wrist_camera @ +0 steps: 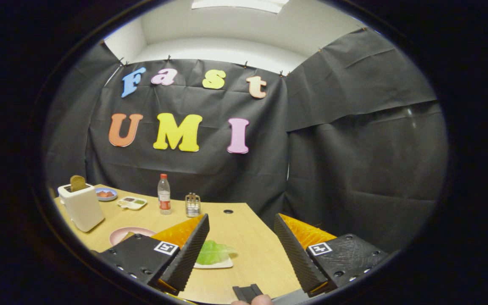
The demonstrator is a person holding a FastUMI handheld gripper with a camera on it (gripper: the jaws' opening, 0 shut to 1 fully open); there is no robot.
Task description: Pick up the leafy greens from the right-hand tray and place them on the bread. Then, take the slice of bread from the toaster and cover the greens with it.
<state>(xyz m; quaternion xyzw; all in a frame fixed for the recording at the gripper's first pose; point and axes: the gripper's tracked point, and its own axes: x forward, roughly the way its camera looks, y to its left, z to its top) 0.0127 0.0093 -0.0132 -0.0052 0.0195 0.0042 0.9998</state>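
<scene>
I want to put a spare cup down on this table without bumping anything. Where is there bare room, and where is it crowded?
Bare wood lies between the open claw fingers, from the leafy greens on their tray out toward the table's hole. It is crowded beyond the left finger: pink plate, toaster with bread, bottle, small rack and dishes.

Views: 1, a fisheye camera riding on the gripper (pixel 240 248), looking forward along its 2 spread fingers.
Height: above the wooden table (pixel 248 237), tilted slightly down across it toward the booth wall.
Near: the leafy greens (pixel 212 252) on a white tray (pixel 216 264), just ahead by the left finger (pixel 189 250).
Left and far: pink plate (pixel 131 233), toaster (pixel 82 206) with bread (pixel 78 183), bottle (pixel 164 194).
Right: table edge, then black cloth.
</scene>
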